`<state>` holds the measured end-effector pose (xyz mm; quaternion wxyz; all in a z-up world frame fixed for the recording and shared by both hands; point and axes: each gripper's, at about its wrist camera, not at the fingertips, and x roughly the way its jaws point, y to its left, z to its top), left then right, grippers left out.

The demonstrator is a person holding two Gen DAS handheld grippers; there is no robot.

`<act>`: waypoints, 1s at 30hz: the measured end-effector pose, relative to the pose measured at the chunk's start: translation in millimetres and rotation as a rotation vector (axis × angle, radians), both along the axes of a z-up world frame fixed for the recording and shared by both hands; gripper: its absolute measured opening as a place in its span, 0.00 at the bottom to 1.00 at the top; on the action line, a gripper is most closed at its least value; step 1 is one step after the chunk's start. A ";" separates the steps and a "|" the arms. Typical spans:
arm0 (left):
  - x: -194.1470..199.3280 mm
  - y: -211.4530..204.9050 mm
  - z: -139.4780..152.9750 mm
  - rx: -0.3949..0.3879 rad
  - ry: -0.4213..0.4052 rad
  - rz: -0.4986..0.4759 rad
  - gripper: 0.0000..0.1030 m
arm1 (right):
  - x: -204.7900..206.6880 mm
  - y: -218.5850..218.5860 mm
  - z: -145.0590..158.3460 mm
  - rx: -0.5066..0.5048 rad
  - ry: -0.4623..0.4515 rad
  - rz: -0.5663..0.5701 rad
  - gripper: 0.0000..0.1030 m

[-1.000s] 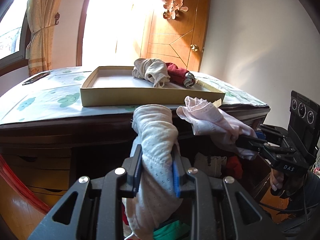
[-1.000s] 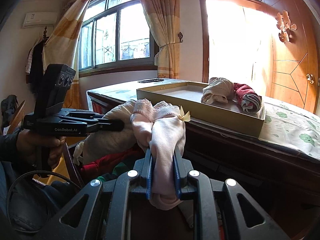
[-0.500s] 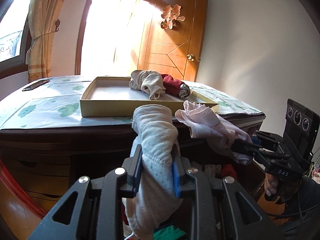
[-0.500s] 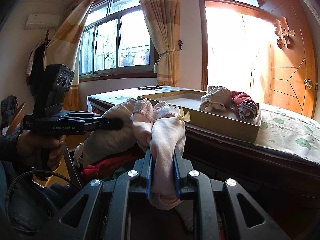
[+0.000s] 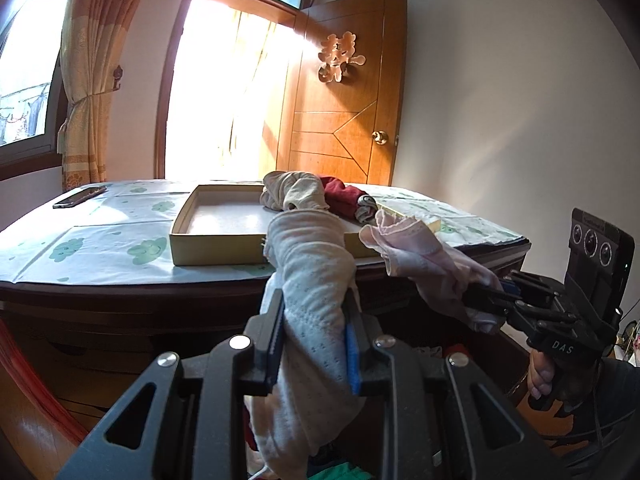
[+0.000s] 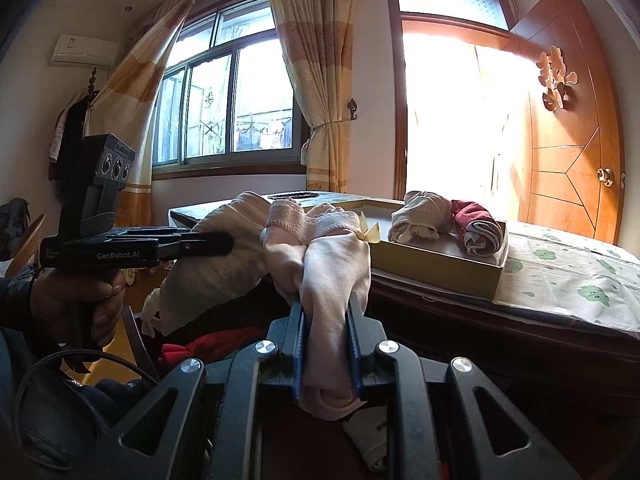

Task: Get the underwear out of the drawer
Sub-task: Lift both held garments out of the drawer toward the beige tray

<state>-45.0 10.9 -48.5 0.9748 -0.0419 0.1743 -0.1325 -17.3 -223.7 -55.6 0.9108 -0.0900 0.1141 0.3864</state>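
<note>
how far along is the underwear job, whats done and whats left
Done: a beige and a dark red garment lie in the shallow cardboard box. In hand: left gripper clamps pale dotted underwear; right gripper clamps pink lace-edged underwear. Left: setting both down; more clothes remain below.

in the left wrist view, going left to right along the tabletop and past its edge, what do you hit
phone → cardboard tray → beige underwear lying in the tray → dark red underwear → pink underwear → right gripper clamped on it
</note>
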 end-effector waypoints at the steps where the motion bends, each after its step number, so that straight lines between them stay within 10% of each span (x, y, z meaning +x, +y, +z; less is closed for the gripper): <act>1: -0.3 0.0 0.6 0.000 -0.003 0.000 0.23 | 0.2 -0.4 0.3 0.003 -0.002 -0.002 0.19; 30: 14.2 14.0 46.0 -0.025 -0.070 0.007 0.23 | 6.9 -3.8 40.5 0.082 -0.026 -0.047 0.19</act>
